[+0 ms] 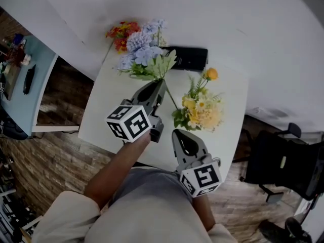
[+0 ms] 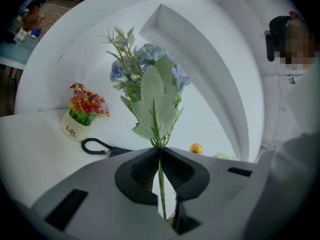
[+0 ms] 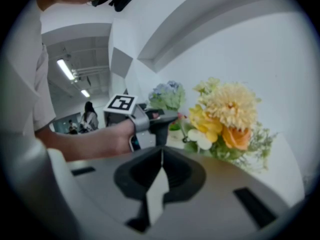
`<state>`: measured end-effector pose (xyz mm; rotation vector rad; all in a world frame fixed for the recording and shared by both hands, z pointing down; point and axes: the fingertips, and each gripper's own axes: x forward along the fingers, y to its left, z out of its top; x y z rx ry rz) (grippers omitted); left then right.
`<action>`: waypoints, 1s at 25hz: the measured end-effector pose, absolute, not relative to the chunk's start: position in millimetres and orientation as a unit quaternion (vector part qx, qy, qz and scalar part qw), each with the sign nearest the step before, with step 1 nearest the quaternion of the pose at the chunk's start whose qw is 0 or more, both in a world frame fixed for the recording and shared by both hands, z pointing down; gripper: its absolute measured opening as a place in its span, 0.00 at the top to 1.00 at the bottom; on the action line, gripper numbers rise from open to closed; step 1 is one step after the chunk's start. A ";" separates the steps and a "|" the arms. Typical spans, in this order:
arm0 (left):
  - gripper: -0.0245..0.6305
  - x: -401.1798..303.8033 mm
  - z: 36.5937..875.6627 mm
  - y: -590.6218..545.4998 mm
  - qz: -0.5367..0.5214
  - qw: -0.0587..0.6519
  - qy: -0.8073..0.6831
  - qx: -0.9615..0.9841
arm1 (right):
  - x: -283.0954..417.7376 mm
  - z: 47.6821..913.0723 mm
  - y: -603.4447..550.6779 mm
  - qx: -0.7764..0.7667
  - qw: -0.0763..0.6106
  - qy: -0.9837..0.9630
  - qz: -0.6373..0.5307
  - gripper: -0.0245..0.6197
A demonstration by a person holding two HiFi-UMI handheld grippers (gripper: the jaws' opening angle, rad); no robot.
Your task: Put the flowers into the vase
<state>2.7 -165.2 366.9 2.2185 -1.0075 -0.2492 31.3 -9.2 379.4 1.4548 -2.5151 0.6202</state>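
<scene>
My left gripper (image 1: pixel 160 84) is shut on the thin green stem (image 2: pixel 160 160) of a blue hydrangea spray (image 1: pixel 140 48) with pale green leaves (image 2: pixel 156 104); the blooms stand up beyond the jaws. The stem's lower end runs on toward a yellow and orange bouquet (image 1: pixel 202 108) standing on the white table (image 1: pixel 106 120). Whatever holds that bouquet is hidden under its blooms. My right gripper (image 1: pixel 178 133) hovers just in front of the bouquet (image 3: pixel 227 116), shut with nothing between its jaws. In the right gripper view the left gripper (image 3: pixel 159 120) and its blue flower (image 3: pixel 167 95) show to the left of the bouquet.
A small white pot of red and yellow flowers (image 2: pixel 80 118) sits at the table's far left (image 1: pixel 119 34). A black case (image 1: pixel 187 57) with a cord loop (image 2: pixel 95 146) lies behind the bouquet. A black chair (image 1: pixel 283 163) stands right of the table, a blue desk (image 1: pixel 25 80) left.
</scene>
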 end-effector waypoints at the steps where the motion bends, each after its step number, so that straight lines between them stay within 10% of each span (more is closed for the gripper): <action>1: 0.90 5.5 368.3 -163.3 -0.092 0.338 -0.384 0.854 | 30.8 379.0 -9.1 0.487 0.084 -0.844 0.208 0.92; 25: 0.90 21.4 394.7 -129.5 -0.055 0.299 -0.388 0.870 | 39.8 381.7 -0.2 0.483 0.087 -0.847 0.204 0.92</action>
